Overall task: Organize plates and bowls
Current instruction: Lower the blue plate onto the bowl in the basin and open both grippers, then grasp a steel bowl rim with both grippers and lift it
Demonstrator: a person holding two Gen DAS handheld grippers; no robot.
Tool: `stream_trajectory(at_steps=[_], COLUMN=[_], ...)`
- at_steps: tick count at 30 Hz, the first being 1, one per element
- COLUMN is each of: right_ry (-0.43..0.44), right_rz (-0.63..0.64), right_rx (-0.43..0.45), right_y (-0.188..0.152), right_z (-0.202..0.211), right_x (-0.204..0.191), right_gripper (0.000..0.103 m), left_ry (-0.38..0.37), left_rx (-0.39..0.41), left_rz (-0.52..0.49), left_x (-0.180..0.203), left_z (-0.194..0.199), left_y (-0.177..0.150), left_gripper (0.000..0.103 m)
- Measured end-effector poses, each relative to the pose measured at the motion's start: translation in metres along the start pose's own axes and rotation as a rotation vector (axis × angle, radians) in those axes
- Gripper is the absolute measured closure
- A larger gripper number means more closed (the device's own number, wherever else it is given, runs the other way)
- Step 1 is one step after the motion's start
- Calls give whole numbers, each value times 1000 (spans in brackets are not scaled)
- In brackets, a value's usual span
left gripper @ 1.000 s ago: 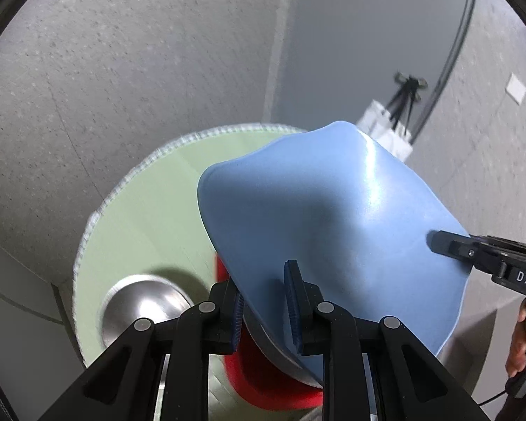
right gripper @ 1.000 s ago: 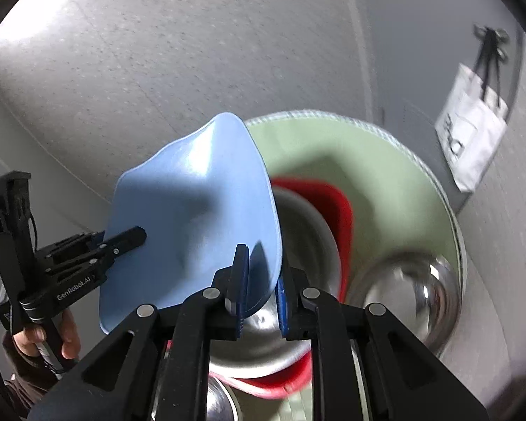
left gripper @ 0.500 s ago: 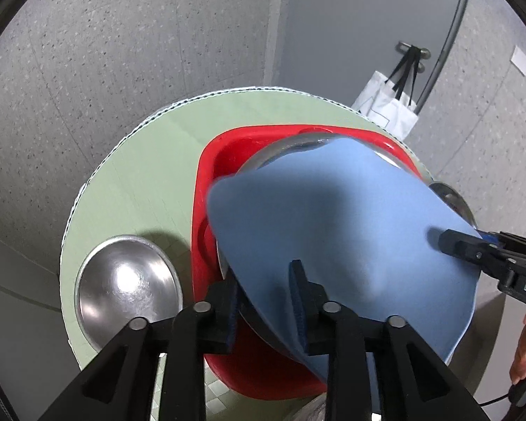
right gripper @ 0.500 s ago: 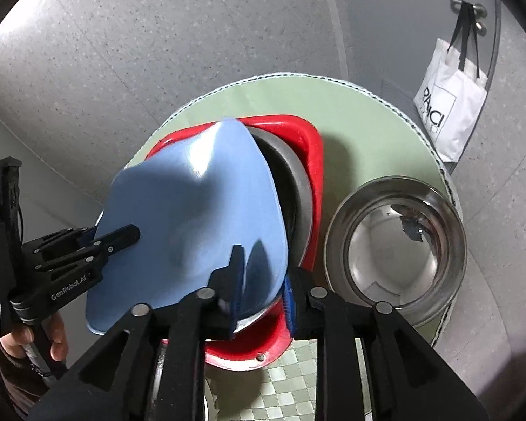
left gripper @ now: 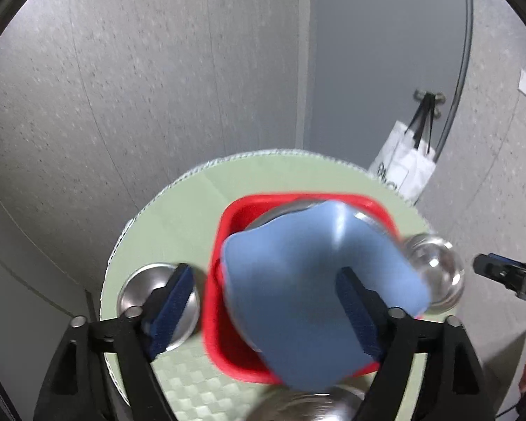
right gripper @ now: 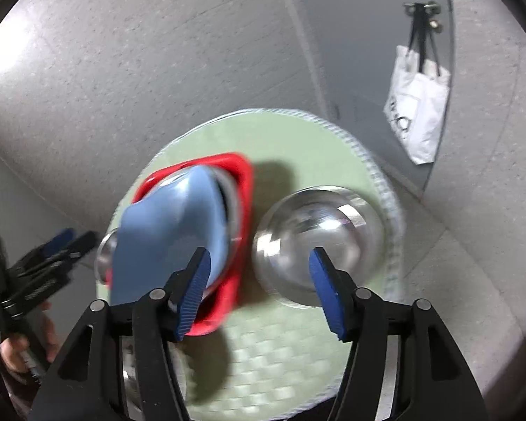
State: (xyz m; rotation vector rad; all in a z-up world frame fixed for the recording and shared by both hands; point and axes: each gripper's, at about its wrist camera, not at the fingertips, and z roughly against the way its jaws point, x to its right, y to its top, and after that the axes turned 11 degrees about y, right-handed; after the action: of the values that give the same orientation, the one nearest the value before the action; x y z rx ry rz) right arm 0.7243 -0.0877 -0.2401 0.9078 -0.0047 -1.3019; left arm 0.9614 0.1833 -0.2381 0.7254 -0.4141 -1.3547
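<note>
A blue plate [left gripper: 308,294] lies on a steel plate inside a red square plate [left gripper: 214,315] on the round green table [left gripper: 179,217]. It also shows in the right wrist view [right gripper: 164,231], on the red plate [right gripper: 243,189]. My left gripper [left gripper: 263,312] is open and empty above the stack, its fingers on either side of the blue plate. My right gripper [right gripper: 263,287] is open and empty above the table, between the stack and a large steel bowl [right gripper: 319,242].
A small steel bowl [left gripper: 150,294] sits left of the stack, a large one [left gripper: 435,273] right of it. Another steel dish [left gripper: 308,407] lies at the table's near edge. A white bag [right gripper: 417,105] hangs on the wall behind.
Both grippers lowered the blue plate onto the stack in the red plate, opened and let it go. Both have pulled up and back from it.
</note>
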Motion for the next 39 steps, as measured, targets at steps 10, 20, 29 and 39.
stream_trajectory(at_steps=[10, 20, 29, 39], right_ry=[41, 194, 319, 385], right_rz=[123, 207, 172, 155], right_rx=[-182, -346, -422, -435], right_y=[27, 25, 13, 0], right_z=[-37, -96, -111, -90], right_x=[96, 128, 144, 148], right_gripper=[41, 42, 86, 90], left_ry=[44, 148, 144, 88], left_rx=[-104, -278, -378, -400], left_rz=[175, 351, 415, 349], left_x=[135, 205, 207, 204], left_z=[42, 43, 5, -38], left_y=[-57, -88, -88, -79], left_gripper=[19, 20, 38, 85])
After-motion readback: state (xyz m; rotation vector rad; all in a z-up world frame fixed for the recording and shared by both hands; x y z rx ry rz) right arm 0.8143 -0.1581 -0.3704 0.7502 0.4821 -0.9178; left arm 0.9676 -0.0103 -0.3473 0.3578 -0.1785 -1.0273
